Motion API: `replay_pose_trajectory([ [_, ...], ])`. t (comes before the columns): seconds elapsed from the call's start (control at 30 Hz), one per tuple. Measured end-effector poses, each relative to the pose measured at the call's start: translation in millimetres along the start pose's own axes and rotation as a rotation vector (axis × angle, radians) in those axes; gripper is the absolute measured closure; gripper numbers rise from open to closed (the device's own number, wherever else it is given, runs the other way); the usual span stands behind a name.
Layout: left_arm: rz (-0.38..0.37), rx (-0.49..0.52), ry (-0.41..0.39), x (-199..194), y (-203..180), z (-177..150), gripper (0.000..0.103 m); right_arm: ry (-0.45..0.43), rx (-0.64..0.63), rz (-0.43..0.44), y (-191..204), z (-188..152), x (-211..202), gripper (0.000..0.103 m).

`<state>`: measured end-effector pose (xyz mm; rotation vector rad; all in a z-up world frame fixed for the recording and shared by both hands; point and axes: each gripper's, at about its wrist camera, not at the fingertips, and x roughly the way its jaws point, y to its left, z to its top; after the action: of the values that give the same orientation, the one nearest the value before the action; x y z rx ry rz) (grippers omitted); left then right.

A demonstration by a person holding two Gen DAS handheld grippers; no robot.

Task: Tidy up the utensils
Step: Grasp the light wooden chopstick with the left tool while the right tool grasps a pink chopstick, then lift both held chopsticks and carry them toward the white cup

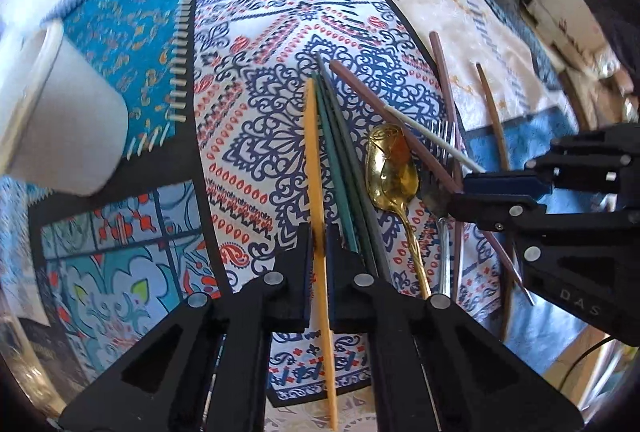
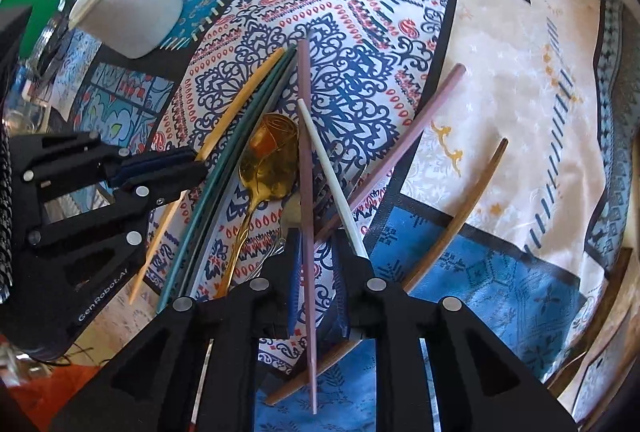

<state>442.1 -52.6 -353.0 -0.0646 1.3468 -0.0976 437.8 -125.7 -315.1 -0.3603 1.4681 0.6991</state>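
My left gripper [image 1: 319,244] clenched on yellow chopstick [image 1: 316,168]; my right gripper [image 2: 316,260] straddles pink chopstick [image 2: 305,160], grip unclear. White cup [image 1: 60,112] near tablecloth's [image 1: 248,32] left edge.

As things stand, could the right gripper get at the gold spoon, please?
Probably not directly: the right gripper straddles a pink chopstick, and the gold spoon lies just left of its fingers, partly beneath that chopstick.

Bright daylight falls across both views, washing out toward eleven o'clock in the left wrist view. The gold spoon [image 1: 390,172] glints with orange glare. Fisheye bending curves the edges; the white cup [image 1: 60,112] is smeared by blur.
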Motion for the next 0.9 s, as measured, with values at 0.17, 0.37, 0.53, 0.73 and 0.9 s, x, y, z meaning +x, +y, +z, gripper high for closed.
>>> replay_pose_trajectory([
  [0.17,-0.041,-0.062,-0.011,-7.7,22.7,-8.0,0.099,-0.051,-0.003,0.006,-1.3,-3.4,-11.6,0.098],
  [0.37,-0.039,-0.059,-0.081,-36.1,22.6,-22.2,0.099,-0.099,-0.016,0.001,6.7,-15.5,-24.7,0.098],
  [0.53,-0.034,-0.053,-0.153,-69.1,25.3,-30.3,0.099,-0.147,-0.010,0.015,8.6,-28.4,-38.5,0.098],
  [0.73,-0.040,-0.078,-0.233,-98.9,30.0,-27.1,0.099,-0.203,-0.014,0.032,11.6,-34.1,-64.9,0.098],
  [0.9,-0.022,-0.093,-0.281,-115.6,35.7,-25.2,0.099,-0.200,-0.043,0.004,16.5,-33.2,-67.6,0.098],
])
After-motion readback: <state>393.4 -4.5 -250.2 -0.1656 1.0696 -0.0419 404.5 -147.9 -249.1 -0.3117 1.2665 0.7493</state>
